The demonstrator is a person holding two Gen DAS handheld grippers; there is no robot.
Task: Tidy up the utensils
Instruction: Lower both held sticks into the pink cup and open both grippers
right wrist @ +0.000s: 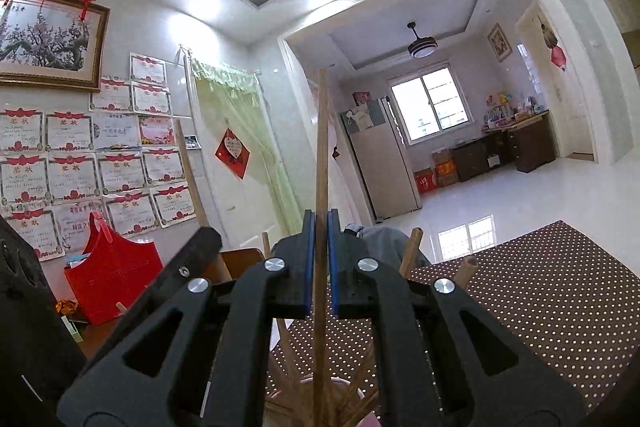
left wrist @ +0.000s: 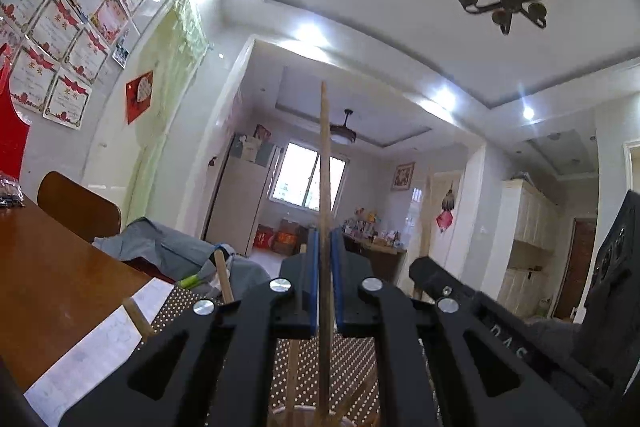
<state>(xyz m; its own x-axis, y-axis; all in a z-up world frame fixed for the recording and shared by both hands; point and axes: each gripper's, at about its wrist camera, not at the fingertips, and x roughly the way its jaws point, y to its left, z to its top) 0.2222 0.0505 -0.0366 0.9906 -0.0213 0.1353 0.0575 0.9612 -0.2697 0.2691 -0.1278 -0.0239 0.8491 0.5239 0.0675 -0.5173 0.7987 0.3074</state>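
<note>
Chopsticks of thin brown wood stand in a round pale cup [right wrist: 320,393] at the bottom of both views, fanned out w/ tips leaning diff ways. Cup sits on a dark brown mat w/ small white dots [right wrist: 540,299], laid on a shiny brown wood table [left wrist: 52,283].

Left black gripper w/ blue pads [left wrist: 327,267] is squeezed tight on one long straight wood chopstick [left wrist: 325,155], held upright over the cup. Right black gripper w/ blue pads [right wrist: 321,251] is pinched shut on another straight wood stick [right wrist: 321,131], also upright. Both sticks are smooth & skinny.
</note>
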